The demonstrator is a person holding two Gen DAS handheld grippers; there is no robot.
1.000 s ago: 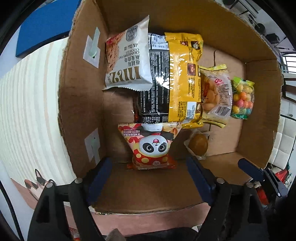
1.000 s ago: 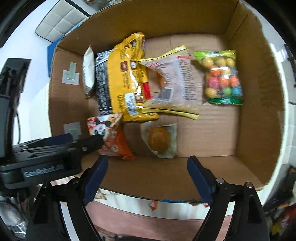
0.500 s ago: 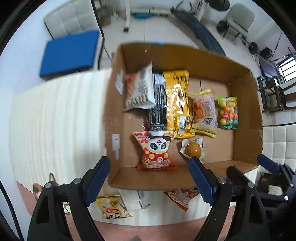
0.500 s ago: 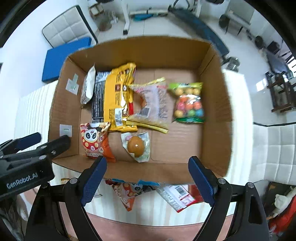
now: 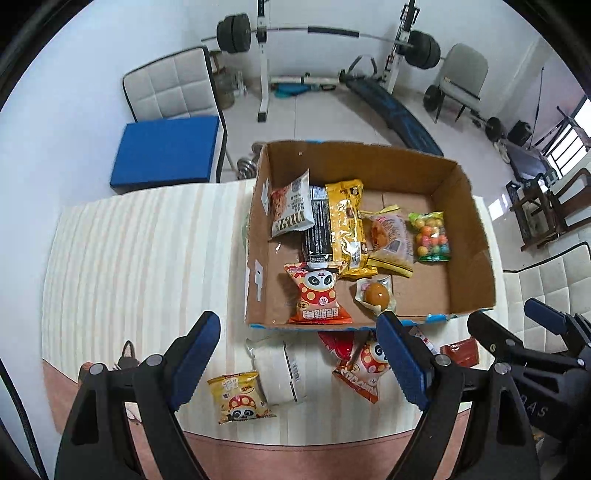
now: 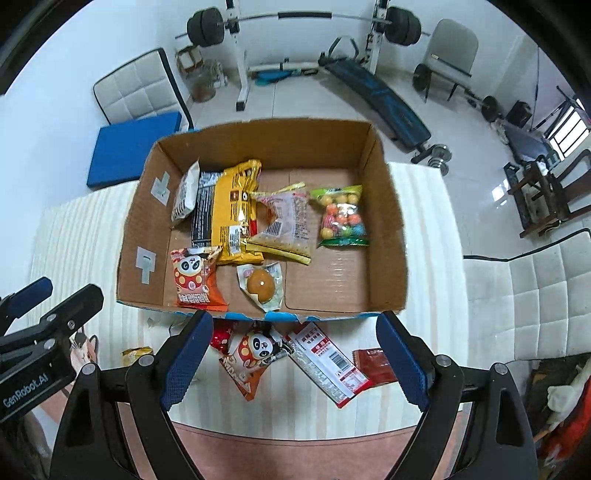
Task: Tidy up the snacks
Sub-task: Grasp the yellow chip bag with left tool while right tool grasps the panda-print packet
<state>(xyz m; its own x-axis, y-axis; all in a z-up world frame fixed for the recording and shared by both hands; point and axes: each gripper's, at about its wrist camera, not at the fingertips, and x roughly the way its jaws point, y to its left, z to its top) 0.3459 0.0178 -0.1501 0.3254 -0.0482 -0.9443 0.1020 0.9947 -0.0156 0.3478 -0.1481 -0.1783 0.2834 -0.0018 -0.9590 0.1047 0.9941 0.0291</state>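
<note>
Below both wide-open, empty tongs, left (image 5: 299, 363) and right (image 6: 293, 363), loose snack packets (image 6: 255, 356) lie crowded against the cardboard box (image 6: 388, 236), so one grab could snag two overlapping wrappers.

White walls, pale tiled floor (image 5: 325, 122); barbell rack (image 5: 325, 33), weight bench (image 6: 384, 99), padded chair (image 5: 173, 85), blue mat (image 5: 166, 147), bright window (image 5: 569, 147).

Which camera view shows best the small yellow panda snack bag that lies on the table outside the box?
The left wrist view: the yellow panda bag lies whole and unobstructed on the striped table. In the right wrist view only a yellow corner shows, hidden behind the gripper.
</note>
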